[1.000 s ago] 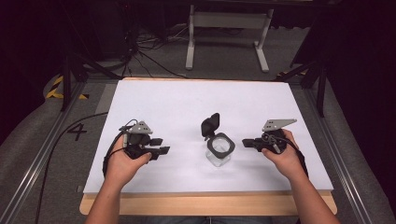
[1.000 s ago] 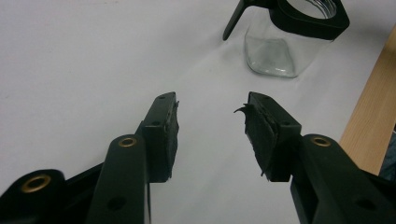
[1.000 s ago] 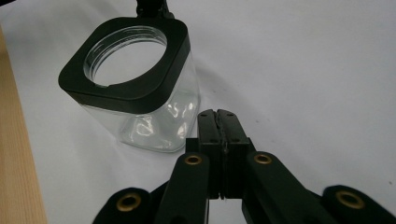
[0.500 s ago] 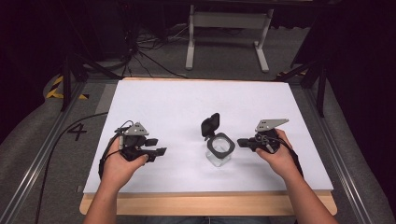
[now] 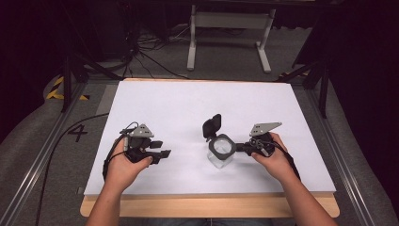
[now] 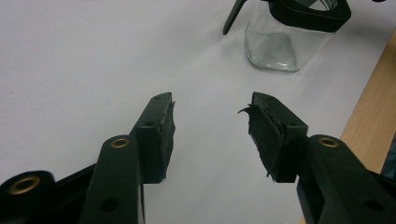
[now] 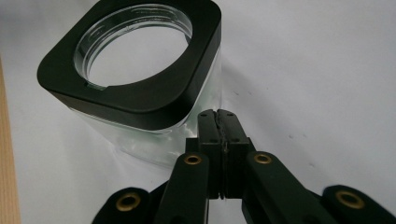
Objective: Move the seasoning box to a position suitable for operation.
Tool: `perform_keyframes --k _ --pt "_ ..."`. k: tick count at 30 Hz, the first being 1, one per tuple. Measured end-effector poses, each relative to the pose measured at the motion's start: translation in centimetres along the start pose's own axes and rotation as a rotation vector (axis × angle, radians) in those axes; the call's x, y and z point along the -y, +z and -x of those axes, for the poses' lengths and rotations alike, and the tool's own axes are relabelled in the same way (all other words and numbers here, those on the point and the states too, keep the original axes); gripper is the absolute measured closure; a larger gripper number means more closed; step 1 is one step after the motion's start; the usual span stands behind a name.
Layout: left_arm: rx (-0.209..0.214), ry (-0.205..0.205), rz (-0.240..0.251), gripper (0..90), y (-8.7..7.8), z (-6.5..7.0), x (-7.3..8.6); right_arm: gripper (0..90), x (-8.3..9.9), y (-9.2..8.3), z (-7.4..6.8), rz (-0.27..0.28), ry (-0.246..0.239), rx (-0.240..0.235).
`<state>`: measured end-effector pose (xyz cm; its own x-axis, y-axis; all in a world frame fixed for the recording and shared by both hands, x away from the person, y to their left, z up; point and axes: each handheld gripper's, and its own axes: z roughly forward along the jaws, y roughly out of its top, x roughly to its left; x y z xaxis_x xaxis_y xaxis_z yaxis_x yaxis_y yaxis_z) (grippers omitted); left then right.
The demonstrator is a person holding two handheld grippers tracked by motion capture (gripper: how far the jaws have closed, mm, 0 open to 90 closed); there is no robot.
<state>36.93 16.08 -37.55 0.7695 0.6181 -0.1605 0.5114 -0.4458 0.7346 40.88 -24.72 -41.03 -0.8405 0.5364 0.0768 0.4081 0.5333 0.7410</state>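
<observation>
Right tongs [image 5: 242, 147] closing in on the square clear glass jar [image 5: 221, 151]

Shut and empty, they are nearing its black collar; left tongs [image 5: 162, 149], just opened, are waiting empty.

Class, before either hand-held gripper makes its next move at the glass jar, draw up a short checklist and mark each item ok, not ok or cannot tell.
1. Jar stands upright on the table: ok.
2. Lid flipped open, mouth clear: ok.
3. Right hand-held gripper beside the jar, jaws shut with nothing between: ok if a push is meant, not ok for a grasp.
4. Whether its tips touch the glass: cannot tell.
5. Left hand-held gripper open, holding nothing, pointed at the jar from a distance; its jaws have just been opening: ok.
6. Left pads look frayed: not ok.
</observation>
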Motion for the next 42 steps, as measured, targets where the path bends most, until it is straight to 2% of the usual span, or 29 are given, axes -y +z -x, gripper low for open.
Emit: perform_keyframes --k 5,9,14,18,20,26,29,33,34,35,38,42 --pt "0.006 -0.009 0.003 50.9 0.3 0.1 -0.2 90.0 0.1 -0.2 -0.2 -0.009 0.005 -0.007" --pt "0.016 0.007 -0.005 51.3 0.6 0.0 -0.5 90.0 0.3 -0.3 -0.6 -0.019 0.020 -0.044" --pt "0.035 0.004 -0.004 51.7 1.2 0.0 -0.9 90.0 0.2 -0.4 -1.7 -0.055 -0.005 -0.039" --pt "0.045 0.020 -0.005 51.9 1.5 0.0 -1.3 90.0 0.3 -0.3 -2.4 -0.068 -0.021 -0.045" --pt "0.048 0.015 -0.008 52.0 1.6 0.1 -1.5 90.0 0.3 -0.3 -2.6 -0.072 -0.018 -0.047" --pt "0.059 0.028 -0.002 52.4 2.0 0.1 -1.8 90.0 0.3 0.1 -3.8 -0.088 -0.040 -0.075" --pt "0.066 0.028 -0.003 53.6 2.1 0.2 -1.9 90.0 0.3 0.3 -4.0 -0.093 -0.049 -0.068" --pt "0.110 0.045 -0.022 60.3 2.2 0.5 -2.0 90.0 0.2 -0.4 -3.6 -0.071 -0.028 -0.056" --pt "0.110 0.045 -0.022 63.4 2.2 0.5 -2.0 90.0 0.2 -0.4 -3.6 -0.071 -0.028 -0.056" --pt "0.129 0.051 -0.033 63.4 2.3 0.6 -2.0 90.0 0.1 -0.8 -3.3 -0.058 -0.020 -0.047" --pt "0.178 0.068 -0.054 71.7 2.6 1.1 -2.1 90.0 0.0 -1.8 -2.7 -0.023 -0.001 -0.032" --pt "0.239 0.092 -0.059 78.6 3.2 2.1 -2.3 90.0 -0.1 -2.6 -2.2 0.001 0.021 -0.017"
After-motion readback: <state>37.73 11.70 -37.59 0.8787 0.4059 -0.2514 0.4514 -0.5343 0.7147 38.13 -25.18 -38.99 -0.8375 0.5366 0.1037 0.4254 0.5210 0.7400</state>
